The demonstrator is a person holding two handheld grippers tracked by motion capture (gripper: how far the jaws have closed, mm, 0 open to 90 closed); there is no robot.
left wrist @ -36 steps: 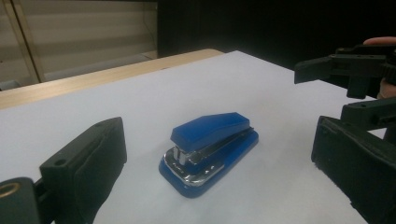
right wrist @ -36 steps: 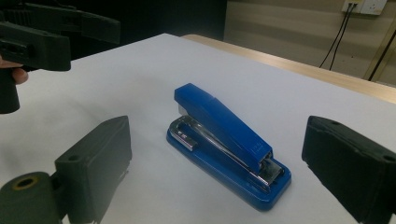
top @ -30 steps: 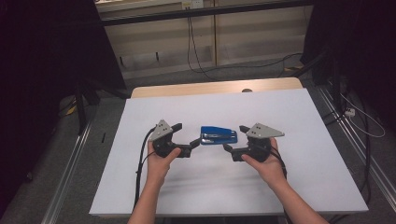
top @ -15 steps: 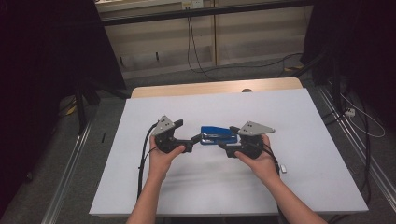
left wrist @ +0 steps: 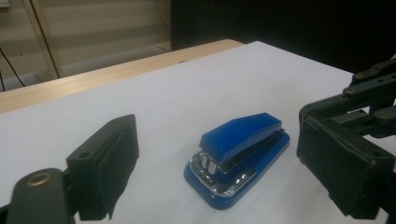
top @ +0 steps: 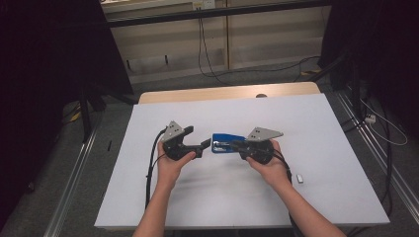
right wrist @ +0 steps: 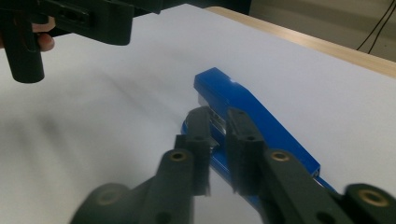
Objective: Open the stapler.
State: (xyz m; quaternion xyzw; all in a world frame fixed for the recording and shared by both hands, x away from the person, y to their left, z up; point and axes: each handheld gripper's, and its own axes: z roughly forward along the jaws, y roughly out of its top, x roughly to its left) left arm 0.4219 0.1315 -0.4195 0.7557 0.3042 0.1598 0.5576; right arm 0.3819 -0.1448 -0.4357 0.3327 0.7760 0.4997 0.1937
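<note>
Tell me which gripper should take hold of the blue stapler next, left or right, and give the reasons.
Left, probably. The left gripper has its jaws spread wide with the blue stapler lying between and just ahead of them. The right gripper sits over the stapler's other end with its jaws nearly together, so it would have to open first.

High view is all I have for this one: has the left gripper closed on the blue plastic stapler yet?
Observer: No. The left gripper's jaws stand wide open, and the blue plastic stapler lies ahead between them, untouched.
Operator: And the right gripper?
Observer: The right gripper's jaws are nearly closed, with a narrow gap, and sit over the stapler's top near its chrome mouth. I cannot tell if they touch it.
</note>
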